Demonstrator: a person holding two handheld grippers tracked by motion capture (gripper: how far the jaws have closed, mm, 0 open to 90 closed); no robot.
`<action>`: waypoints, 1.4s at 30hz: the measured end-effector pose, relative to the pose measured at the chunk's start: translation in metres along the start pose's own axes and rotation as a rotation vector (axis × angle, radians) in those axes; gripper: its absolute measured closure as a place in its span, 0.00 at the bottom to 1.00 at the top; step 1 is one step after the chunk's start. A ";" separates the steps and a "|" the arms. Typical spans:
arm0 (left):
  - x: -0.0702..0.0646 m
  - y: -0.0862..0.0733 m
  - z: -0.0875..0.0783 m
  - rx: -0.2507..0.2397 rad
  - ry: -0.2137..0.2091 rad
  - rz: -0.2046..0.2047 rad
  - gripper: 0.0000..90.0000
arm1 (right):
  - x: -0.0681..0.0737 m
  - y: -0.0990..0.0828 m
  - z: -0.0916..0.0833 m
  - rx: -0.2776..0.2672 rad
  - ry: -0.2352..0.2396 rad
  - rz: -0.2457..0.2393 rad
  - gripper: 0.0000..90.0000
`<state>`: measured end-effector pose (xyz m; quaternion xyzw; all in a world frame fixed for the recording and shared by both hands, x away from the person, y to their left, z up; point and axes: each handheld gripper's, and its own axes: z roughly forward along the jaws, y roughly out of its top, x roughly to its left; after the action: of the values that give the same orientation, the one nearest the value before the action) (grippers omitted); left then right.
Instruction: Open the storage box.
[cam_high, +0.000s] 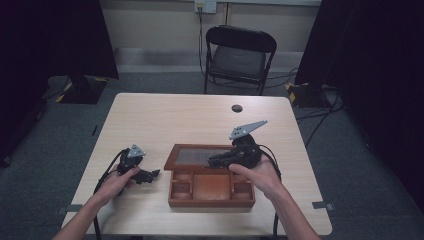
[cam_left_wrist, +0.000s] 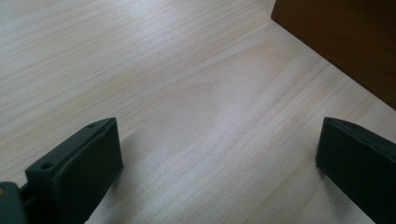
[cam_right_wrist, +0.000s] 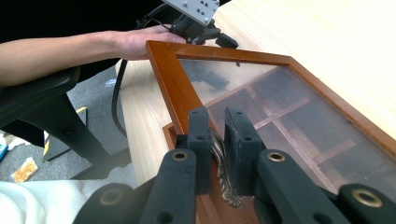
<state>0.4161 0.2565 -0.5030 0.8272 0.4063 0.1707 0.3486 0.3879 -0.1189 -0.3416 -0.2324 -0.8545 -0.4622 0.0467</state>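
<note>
A: Right tool (cam_right_wrist: 216, 140) status?

B: Jaws nearly closed, clamped on the small metal handle (cam_right_wrist: 223, 179) at the front edge of the box lid (cam_high: 200, 155). Handle is seen pinched between both pads in the right gripper view.

A: Lid position?

B: Raised at the front and tilted back, hinged along the far side. Glass panel in a wooden frame; the box dividers are seen through it in the right gripper view.

A: Box location?

B: Wooden box (cam_high: 211, 199) is set near the front edge of the bench (cam_high: 165, 115), roughly centred. Open compartments are exposed: a large one in the middle, smaller ones at each side. Contents cannot be told.

A: Left tool (cam_high: 150, 175)?

B: Jaws held wide apart, nothing between them. It is held low over the bench, just left of the box, apart from it. In the left gripper view bare bench wood is seen between the jaws, with a side of the box at the upper right.

A: Anything further back?

B: A dark round spot (cam_high: 237, 108) on the bench toward the far edge. A black folding chair (cam_high: 240, 55) is placed on the floor beyond the bench.
</note>
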 end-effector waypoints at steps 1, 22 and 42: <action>0.000 0.000 0.000 0.000 -0.001 -0.001 0.00 | 0.000 0.000 0.000 0.000 0.000 0.000 0.91; 0.001 0.000 -0.001 0.010 0.000 0.017 0.00 | -0.007 0.009 -0.005 -0.035 0.003 0.009 0.91; 0.001 0.000 0.000 0.007 -0.003 0.012 0.00 | -0.012 0.016 -0.008 -0.055 0.006 0.027 0.91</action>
<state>0.4168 0.2573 -0.5026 0.8311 0.4013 0.1703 0.3453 0.4050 -0.1221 -0.3285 -0.2438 -0.8380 -0.4857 0.0491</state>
